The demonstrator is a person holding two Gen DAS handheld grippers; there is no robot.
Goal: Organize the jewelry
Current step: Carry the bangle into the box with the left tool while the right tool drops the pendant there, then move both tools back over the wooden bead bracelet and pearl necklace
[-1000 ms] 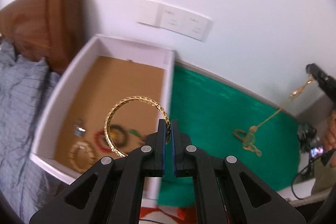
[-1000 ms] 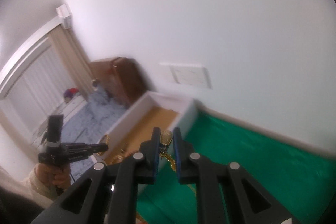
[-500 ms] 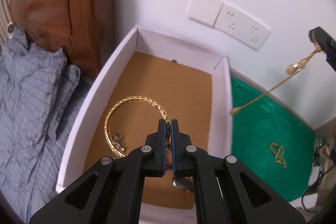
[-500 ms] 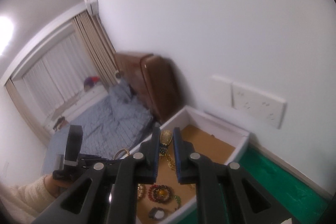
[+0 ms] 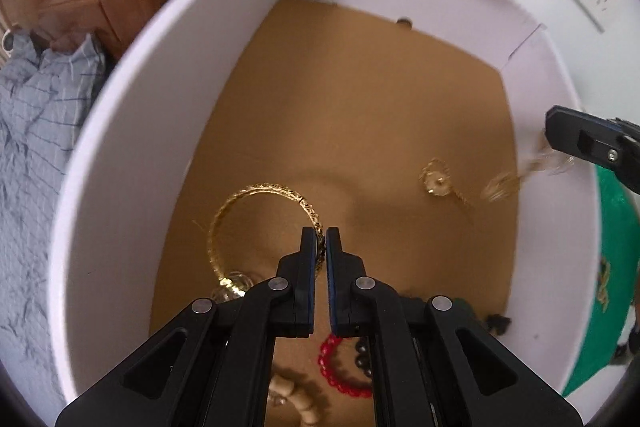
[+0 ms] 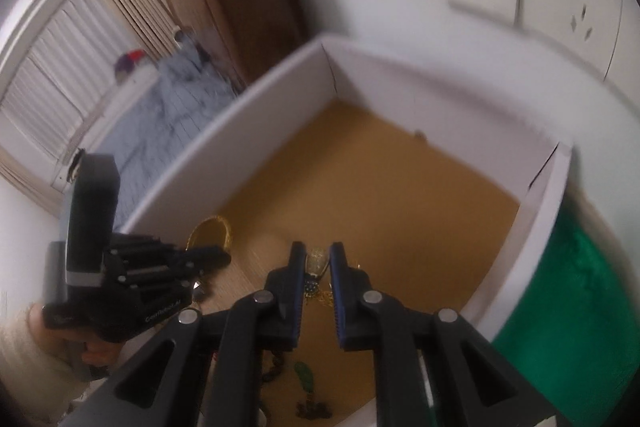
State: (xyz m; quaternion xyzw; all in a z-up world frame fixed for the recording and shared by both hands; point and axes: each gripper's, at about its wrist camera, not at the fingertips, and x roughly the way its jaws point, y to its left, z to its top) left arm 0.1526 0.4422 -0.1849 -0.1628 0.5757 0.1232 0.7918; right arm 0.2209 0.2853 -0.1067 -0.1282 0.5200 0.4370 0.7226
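1. Two views, taken in turn. Left wrist view: left gripper (image 5: 320,233) pointing steeply down into the white box (image 5: 132,95), jaws clamped on the rim of the gold bangle (image 5: 256,223).
2. Bangle ring hanging to the left of the jaws and just above the brown box floor (image 5: 360,99); ring plane facing the camera, so a plain release should lay it flat left of the tips. Whether its lower edge already touches the floor cannot be told.
3. Near edge of the floor occupied by a red bead bracelet (image 5: 340,367) and pale wooden beads (image 5: 296,395); free floor lying farther in.
4. At the right margin, the right gripper (image 5: 560,143) above the right wall, gold chain (image 5: 440,183) trailing down from it, pendant end resting on the floor.
5. Against the earlier frames: box much larger in view, green mat (image 5: 608,227) reduced to a sliver at the right; both pieces carried from over the mat to inside the box.
6. Right wrist view: right gripper (image 6: 318,259) with jaws narrowly apart yet pinching the chain's gold end piece (image 6: 318,255), remainder hanging below between the fingers.
7. Left gripper (image 6: 208,253) visible at the left, held by a hand (image 6: 92,351), bangle (image 6: 212,231) at its tip, lower in the box and nearer the floor than the right one.
8. Against the earlier frames: view tipped from wall and window down onto the box interior.
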